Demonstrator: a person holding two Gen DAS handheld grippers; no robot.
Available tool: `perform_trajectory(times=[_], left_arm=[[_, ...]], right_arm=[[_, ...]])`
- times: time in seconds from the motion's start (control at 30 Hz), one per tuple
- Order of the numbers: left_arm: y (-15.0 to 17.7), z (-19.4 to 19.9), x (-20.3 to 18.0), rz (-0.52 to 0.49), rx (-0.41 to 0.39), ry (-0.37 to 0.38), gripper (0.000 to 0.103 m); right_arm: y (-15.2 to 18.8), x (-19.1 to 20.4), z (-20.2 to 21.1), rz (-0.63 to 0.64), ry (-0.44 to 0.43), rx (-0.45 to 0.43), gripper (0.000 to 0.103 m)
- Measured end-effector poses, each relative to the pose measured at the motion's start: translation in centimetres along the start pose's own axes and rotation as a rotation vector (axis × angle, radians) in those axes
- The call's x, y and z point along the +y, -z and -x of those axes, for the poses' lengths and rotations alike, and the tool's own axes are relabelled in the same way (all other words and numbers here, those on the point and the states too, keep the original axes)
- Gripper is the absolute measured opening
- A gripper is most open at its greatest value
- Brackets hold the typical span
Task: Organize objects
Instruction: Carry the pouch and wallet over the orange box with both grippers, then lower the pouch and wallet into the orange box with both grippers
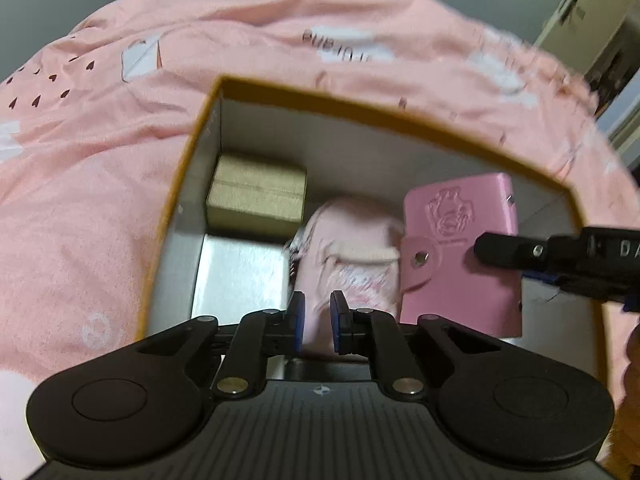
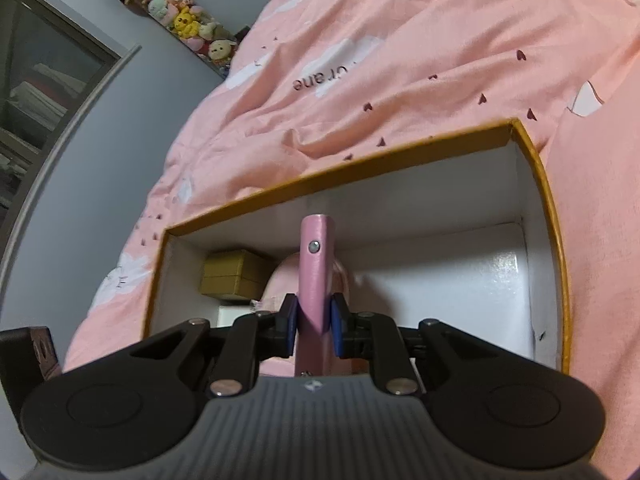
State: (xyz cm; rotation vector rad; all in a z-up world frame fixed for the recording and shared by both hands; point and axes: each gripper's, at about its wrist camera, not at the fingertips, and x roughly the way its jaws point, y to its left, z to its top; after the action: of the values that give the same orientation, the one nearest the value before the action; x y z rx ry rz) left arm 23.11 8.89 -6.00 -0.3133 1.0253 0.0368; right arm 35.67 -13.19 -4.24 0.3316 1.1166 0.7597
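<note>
Left wrist view looks down into your open box [image 1: 188,184], orange-rimmed and white inside, set on a pink bedspread [image 1: 100,168] printed with clouds and small hearts; your left gripper [image 1: 318,322] hangs over the box with its blue pads [image 1: 299,320] drawn narrow, a pale pink pouch [image 1: 352,256] showing through the gap below them, and whether the pads pinch that pouch you cannot tell from this angle; a tan carton [image 1: 256,196] sits in the far left corner of the box, just beside the pouch; to the right, your right gripper [image 1: 486,250] reaches in from the side and clamps a pink wallet [image 1: 460,216] with a snap flap, held upright above the box floor and next to the pouch; right wrist view shows the same wallet [image 2: 316,276] edge-on, pinched between the blue pads of your right gripper [image 2: 314,322], its stud facing the lens; behind it the pouch [image 2: 280,284] and the carton [image 2: 234,276] lie against the left end of the box [image 2: 548,216], whose right half shows bare white floor; a row of plush toys [image 2: 180,20] lines the wall beyond the bedspread [image 2: 400,60].
</note>
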Motion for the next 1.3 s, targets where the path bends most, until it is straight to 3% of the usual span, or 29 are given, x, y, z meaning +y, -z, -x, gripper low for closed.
perform_trajectory(times=[0.1,0.3,0.47,0.7,0.8,1.0,1.23,1.3], left_arm=[[0.2,1.8,0.6,0.050,-0.077,-0.012,0.015],[1.5,4.2,0.1,0.104,-0.245,-0.120,0.015],[1.6,4.0,0.0,0.105,-0.248,-0.123,0.015],[1.9,3.8,0.2,0.089,-0.227,-0.110,0.015],[2.1,3.8,0.1,0.084,-0.226,-0.113,0.015],[2.1,3.8,0.1,0.070,-0.218,-0.114,0.015],[1.9,3.8,0.3,0.066,-0.200,-0.116,0.015],[1.8,3.8,0.5,0.078,-0.201,-0.114,0.015]], right_arm=[[-0.4,0.4,0.5,-0.017,-0.074,-0.005,0.018],[-0.2,1.3,-1.8,-0.058,-0.131,0.033,0.018],[0.1,1.7,-3.8,-0.124,-0.168,0.044,0.018],[0.4,1.6,-5.6,-0.122,-0.074,0.095,0.022],[0.6,2.6,-5.3,-0.026,0.042,0.089,0.029],[1.2,4.5,-4.8,0.150,0.181,0.080,0.039],[1.9,5.3,-4.1,0.228,0.202,0.112,0.041],[2.1,5.2,-4.4,0.232,0.198,0.116,0.033]])
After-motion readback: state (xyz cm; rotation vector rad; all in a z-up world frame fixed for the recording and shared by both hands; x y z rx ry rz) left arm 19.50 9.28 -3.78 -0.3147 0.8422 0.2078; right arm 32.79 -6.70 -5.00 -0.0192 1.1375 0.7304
